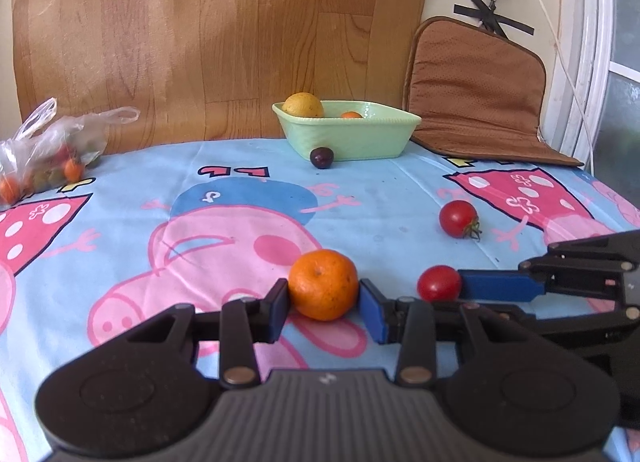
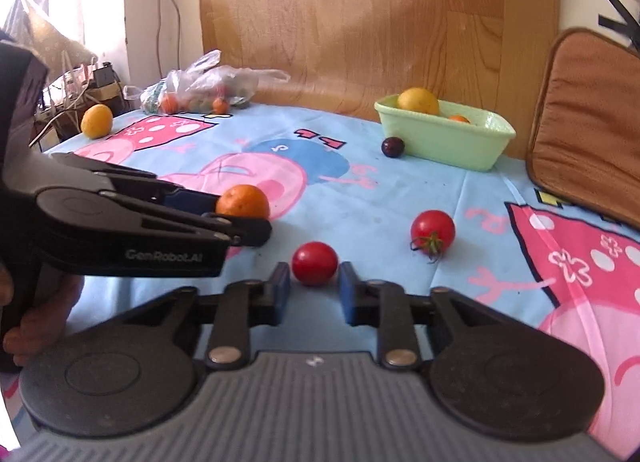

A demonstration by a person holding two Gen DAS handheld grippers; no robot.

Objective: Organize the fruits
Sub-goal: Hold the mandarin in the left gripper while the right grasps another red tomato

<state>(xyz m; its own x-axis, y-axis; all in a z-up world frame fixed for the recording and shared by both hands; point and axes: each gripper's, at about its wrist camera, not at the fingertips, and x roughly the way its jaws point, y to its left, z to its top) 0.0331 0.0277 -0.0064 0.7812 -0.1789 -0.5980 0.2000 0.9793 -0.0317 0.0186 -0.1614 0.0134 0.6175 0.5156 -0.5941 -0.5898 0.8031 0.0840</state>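
My left gripper is closed around a mandarin on the cartoon tablecloth, pads touching both sides. It also shows in the right wrist view. My right gripper is open with a small red tomato between its fingertips, gaps on both sides. A second tomato with a green stem lies to its right. A pale green bowl at the back holds a yellow fruit and a small orange one. A dark plum lies in front of the bowl.
A plastic bag of small fruits lies at the back left. A loose yellow fruit sits near the table's far left edge. A brown cushion leans on the wall at right. A wooden panel stands behind the table.
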